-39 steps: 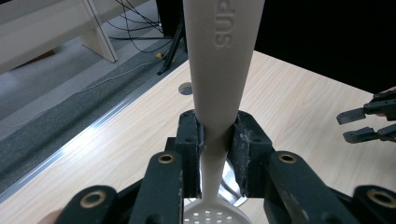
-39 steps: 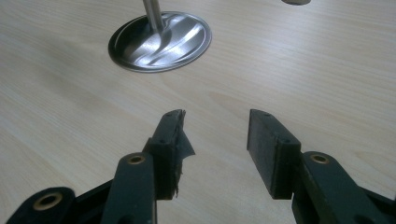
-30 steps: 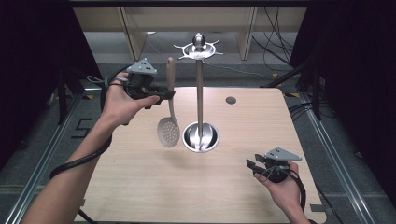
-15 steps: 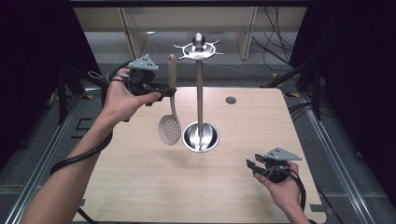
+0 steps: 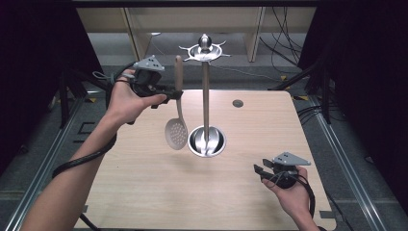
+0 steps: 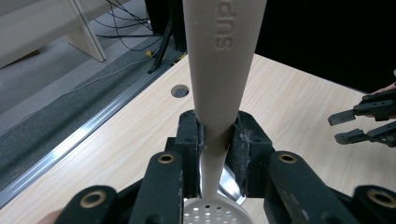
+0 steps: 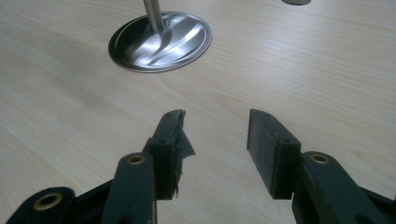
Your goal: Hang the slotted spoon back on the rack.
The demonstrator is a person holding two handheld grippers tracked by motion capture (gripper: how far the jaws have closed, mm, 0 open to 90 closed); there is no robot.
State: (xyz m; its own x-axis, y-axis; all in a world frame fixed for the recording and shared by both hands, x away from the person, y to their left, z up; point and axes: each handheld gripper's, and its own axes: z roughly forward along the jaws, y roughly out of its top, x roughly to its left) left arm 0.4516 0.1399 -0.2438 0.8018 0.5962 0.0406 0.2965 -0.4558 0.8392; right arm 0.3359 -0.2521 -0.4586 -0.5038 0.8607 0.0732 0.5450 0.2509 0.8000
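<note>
- In the high view, a pale wooden desk (image 5: 144, 192) is seen from above, with dark floor and cabinets around it.
- A slotted spoon (image 5: 177, 130) with a beige handle is held in the air at the upper left of the frame, above the left part of the desk. It hangs nearly upright, with its perforated bowl at the bottom and its handle end at the top.
- The left gripper (image 5: 169, 94) is clamped on the spoon's handle, about midway along it. A hand (image 5: 126, 98) is wrapped around the gripper body, with the forearm entering from the lower left corner.
- In the left gripper view, the two black pads (image 6: 189, 140) are pressed against both sides of the beige handle (image 6: 219, 70), and raised lettering is seen on it. The perforated bowl is seen at the bottom edge of the frame.
- A metal utensil stand (image 5: 206, 96) is placed at the centre of the frame, just right of the spoon. It is made up of a round shiny base, a tall thin pole and a hooked ring near the top.
- The right gripper (image 5: 260, 172) is held low at the lower right of the frame, with its jaws apart and nothing between them.
- In the right gripper view, bare wood is seen between the separated jaws, and the stand's base (image 7: 161, 42) lies at the upper left.
</note>
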